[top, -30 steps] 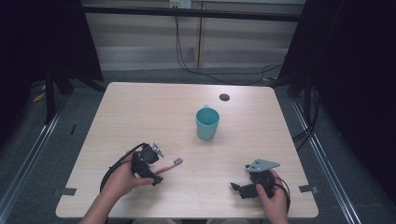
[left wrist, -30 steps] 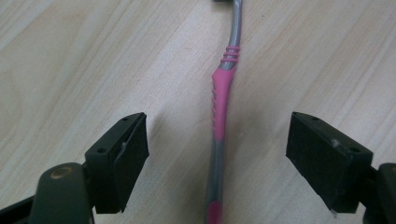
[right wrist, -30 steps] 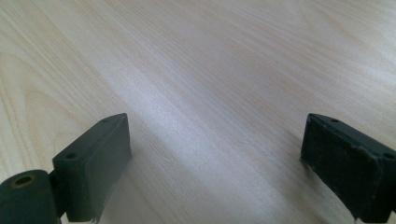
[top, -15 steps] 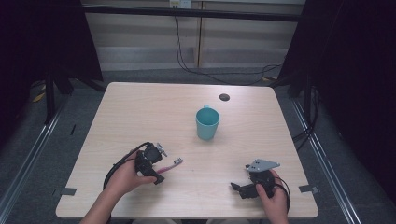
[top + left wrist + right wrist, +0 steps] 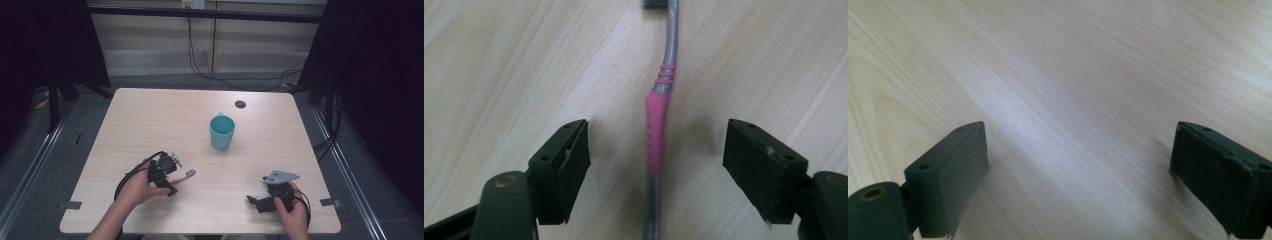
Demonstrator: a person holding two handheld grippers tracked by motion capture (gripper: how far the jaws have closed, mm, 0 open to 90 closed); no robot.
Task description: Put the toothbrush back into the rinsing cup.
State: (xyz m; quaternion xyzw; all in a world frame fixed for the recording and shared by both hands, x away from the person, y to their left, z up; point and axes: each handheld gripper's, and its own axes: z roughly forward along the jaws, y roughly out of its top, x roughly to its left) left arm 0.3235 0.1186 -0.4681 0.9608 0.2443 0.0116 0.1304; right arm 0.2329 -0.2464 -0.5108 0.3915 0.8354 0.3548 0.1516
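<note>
Straddling the toothbrush (image 5: 655, 135) with our left gripper (image 5: 656, 165), jaws spread to clamp; right gripper (image 5: 1078, 170) rests near, jaws wide.

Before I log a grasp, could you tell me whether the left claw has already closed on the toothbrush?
No: the left claw is open, its jaws standing apart on either side of the toothbrush, which lies on the table untouched.

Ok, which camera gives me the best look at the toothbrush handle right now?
The left gripper view: the toothbrush lies on the table between the open jaws, its pink grip and grey neck sharp. The high view shows it small, partly covered by the left gripper. The right gripper view looks at bare table.
</note>
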